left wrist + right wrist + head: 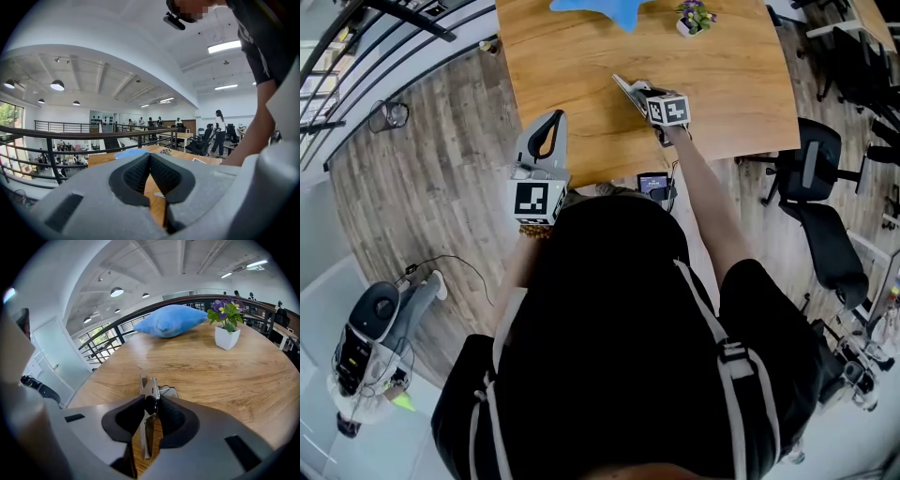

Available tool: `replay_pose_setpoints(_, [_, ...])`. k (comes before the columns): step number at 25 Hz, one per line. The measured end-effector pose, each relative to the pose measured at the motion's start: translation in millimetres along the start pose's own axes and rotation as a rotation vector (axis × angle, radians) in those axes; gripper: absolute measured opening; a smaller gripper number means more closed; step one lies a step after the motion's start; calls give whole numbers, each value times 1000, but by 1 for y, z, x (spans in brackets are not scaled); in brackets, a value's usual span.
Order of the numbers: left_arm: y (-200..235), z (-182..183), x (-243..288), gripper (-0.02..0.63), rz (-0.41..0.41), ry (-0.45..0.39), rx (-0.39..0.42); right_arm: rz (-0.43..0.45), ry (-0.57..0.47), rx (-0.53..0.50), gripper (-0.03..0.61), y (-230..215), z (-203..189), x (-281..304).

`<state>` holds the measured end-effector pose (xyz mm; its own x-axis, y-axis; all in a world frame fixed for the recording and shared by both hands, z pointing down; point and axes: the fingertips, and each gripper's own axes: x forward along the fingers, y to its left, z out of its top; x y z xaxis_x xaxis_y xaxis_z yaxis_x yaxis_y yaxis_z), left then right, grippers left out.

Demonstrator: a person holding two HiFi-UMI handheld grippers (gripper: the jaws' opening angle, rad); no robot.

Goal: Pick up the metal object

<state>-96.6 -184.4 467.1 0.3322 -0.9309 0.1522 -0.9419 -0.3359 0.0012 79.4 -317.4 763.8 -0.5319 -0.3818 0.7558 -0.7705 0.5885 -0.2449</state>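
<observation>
The metal object (149, 392), a shiny clip-like tool with pointed ends, stands upright between the dark pads of my right gripper (151, 405), which is shut on it just above the wooden table (211, 371). In the head view the right gripper (628, 89) reaches over the middle of the table (731, 84). My left gripper (553, 122) rests at the table's near left edge. Its jaws (150, 157) meet at the tips with nothing between them.
A blue pillow (171, 320) and a small potted plant (227, 324) sit at the table's far side. A small dark device (654, 185) lies at the near edge. Office chairs (820, 187) stand to the right, a railing (356, 66) to the left.
</observation>
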Motion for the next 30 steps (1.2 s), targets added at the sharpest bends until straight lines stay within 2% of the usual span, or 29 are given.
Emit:
replay_pose_setpoints(21, [-12,-1,-5,3,-51,-6,25,19,-96,54,69,9,22,-25])
replay_pose_setpoints(30, [-5,8,-3,5,-52,-11,41,0,-177,70,66,13,54,-45])
